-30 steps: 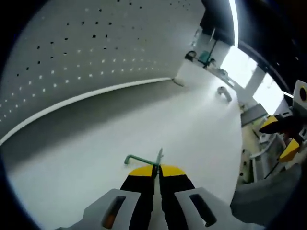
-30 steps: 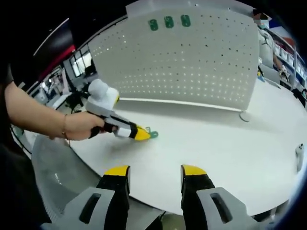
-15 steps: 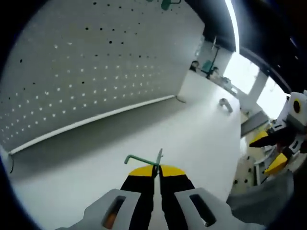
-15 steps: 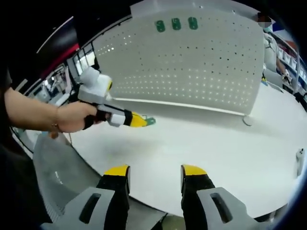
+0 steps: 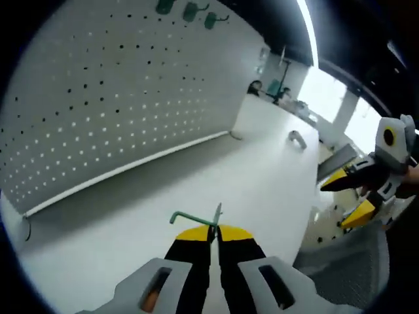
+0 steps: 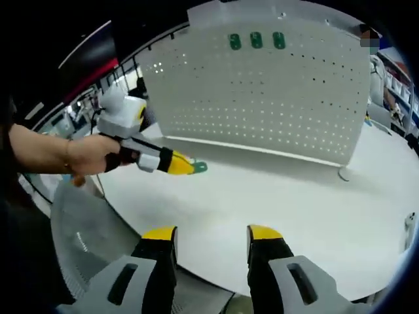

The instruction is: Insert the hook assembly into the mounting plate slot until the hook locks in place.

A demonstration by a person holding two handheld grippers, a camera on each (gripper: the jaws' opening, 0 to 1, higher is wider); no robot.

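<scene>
Left gripper view: the green hook [image 5: 194, 218] is clamped by the left gripper [image 5: 214, 230], below the pegboard [image 5: 118, 98]; the right gripper [image 6: 213, 234] is held open.

The left claw [image 5: 214, 230] is pinching its two yellow-tipped jaws tight together, with a thin green hook [image 5: 194, 218] caught between the tips. In the right gripper view a hand [image 6: 91, 156] is wrapping around this claw's handle and holding it out level, with the bare forearm reaching in from the side. The right claw [image 6: 213, 234] is pointing forward with its jaws spread wide and nothing between them.
</scene>
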